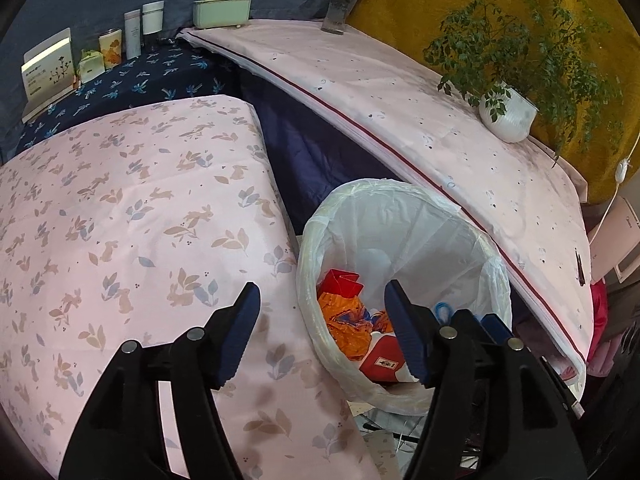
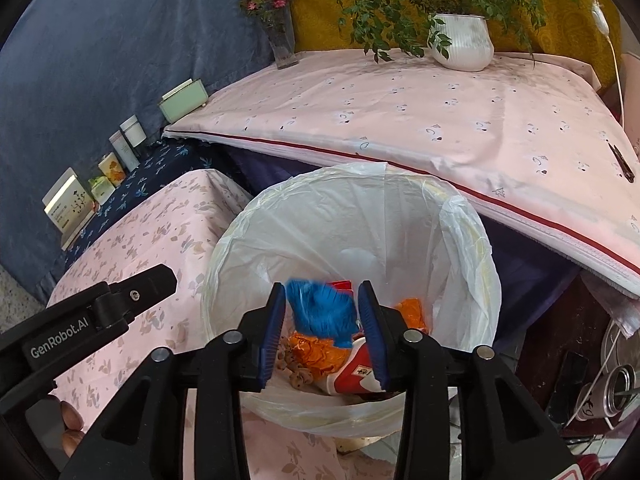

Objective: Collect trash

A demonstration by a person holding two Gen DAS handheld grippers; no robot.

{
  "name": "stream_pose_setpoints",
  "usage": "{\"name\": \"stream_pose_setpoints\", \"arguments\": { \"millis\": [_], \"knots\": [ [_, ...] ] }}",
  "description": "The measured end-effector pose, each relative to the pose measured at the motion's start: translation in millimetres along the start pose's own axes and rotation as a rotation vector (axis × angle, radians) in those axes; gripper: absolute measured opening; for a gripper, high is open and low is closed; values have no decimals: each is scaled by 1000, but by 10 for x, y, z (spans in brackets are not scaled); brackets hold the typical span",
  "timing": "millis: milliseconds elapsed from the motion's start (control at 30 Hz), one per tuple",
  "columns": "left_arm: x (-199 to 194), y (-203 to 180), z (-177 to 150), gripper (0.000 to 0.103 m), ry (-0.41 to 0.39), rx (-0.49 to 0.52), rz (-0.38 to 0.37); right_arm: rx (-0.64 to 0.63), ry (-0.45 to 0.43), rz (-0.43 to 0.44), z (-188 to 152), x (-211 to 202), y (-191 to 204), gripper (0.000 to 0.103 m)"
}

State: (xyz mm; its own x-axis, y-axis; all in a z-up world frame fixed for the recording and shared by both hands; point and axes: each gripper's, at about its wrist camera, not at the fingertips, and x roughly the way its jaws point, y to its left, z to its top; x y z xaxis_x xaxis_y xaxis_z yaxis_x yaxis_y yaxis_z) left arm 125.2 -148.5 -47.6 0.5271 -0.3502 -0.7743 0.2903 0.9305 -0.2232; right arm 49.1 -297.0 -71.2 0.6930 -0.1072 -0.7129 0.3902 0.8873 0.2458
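The blue crumpled scrap is between the two blue pads of the right tongs, directly above the mouth of the trash bin; it looks blurred, and the pads are parted about as wide as the scrap, so I cannot say for sure if they press it or if it is already falling. My judgement is that the step in hand is the release of this piece into the bin. To do it well, the right tongs should stay over the middle of the opening, not over the near rim, and open fully, so that the light scrap does not stick on a pad or drift outside. Below it in the bin lie orange wrappers and a red and white packet. The left tongs are open wide and hold nothing; one pad is over the pink bench cover at the left, the other over the near edge of the bin. The thin white liner is folded loose over the rim, so a pad can catch it; both tongs should go up before they go away. On the far bench, well apart, stand a white plant pot and a glass vase.
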Motion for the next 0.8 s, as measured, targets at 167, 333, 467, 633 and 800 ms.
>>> {"name": "stream_pose_setpoints", "arguments": {
  "millis": [167,333,467,633,800],
  "knots": [
    [-45,74,-21,70,-16,-7,26,-7,-9,-6,1,-21,39,55],
    [-100,141,-51,71,-18,-14,39,-35,-9,-11,-4,-78,84,59],
    [-167,181,-109,71,-23,-12,48,-64,-5,-2,-40,-155,114,60],
    [-248,234,-206,72,-23,-15,62,-107,-1,-12,-130,-272,148,62],
    [-332,269,-312,76,-25,-11,77,-134,3,-12,-218,-393,166,73]
  ]
}}
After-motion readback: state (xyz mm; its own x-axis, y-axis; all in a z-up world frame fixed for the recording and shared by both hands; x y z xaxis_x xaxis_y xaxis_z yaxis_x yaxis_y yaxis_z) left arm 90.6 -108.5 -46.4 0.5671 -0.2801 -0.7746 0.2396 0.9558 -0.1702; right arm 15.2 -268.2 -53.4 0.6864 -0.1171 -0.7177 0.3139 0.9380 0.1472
